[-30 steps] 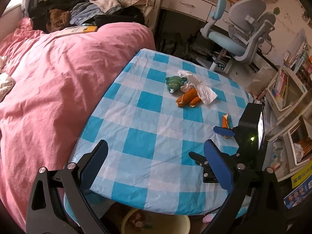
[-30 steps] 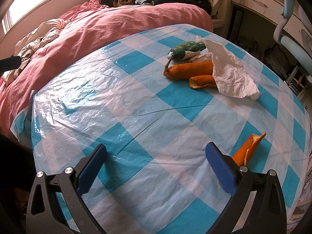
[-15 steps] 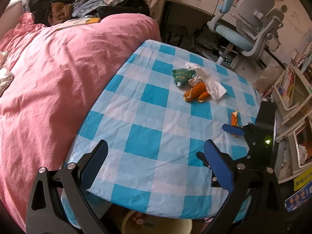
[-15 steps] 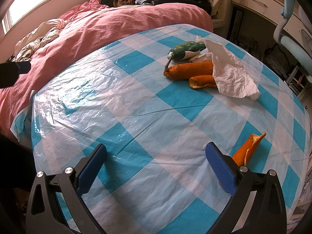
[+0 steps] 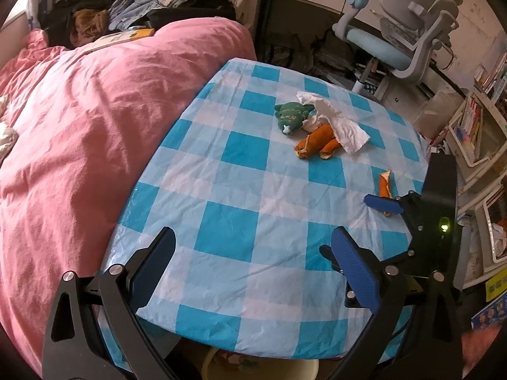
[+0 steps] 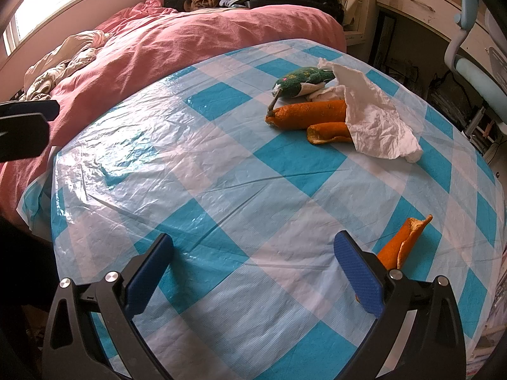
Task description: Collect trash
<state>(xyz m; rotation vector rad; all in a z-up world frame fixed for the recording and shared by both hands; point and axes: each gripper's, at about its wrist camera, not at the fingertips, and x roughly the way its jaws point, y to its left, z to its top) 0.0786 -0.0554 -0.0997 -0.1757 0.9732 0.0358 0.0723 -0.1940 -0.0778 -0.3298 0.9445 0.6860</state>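
On the blue-checked tablecloth (image 5: 228, 190) (image 6: 221, 190) lie orange peels (image 5: 317, 141) (image 6: 312, 115), a crumpled white tissue (image 5: 342, 123) (image 6: 374, 120) and a green plush toy (image 5: 291, 115) (image 6: 301, 80) in one cluster. A separate orange peel strip (image 5: 385, 183) (image 6: 401, 243) lies near the table's right side. My left gripper (image 5: 253, 262) hovers open above the near table edge, empty. My right gripper (image 6: 253, 269) is open and empty low over the cloth, its right finger just left of the peel strip; it also shows in the left wrist view as the right gripper (image 5: 421, 221).
A pink duvet (image 5: 95, 126) covers the bed to the left, with piled clothes (image 5: 133, 9) at its head. A desk chair (image 5: 402, 38) and bookshelves (image 5: 481, 133) stand at the right. A cream bin (image 5: 259, 365) sits under the near table edge.
The left gripper has pulled back and risen, so the table looks smaller and farther. The right gripper has stayed put. Both remain open.
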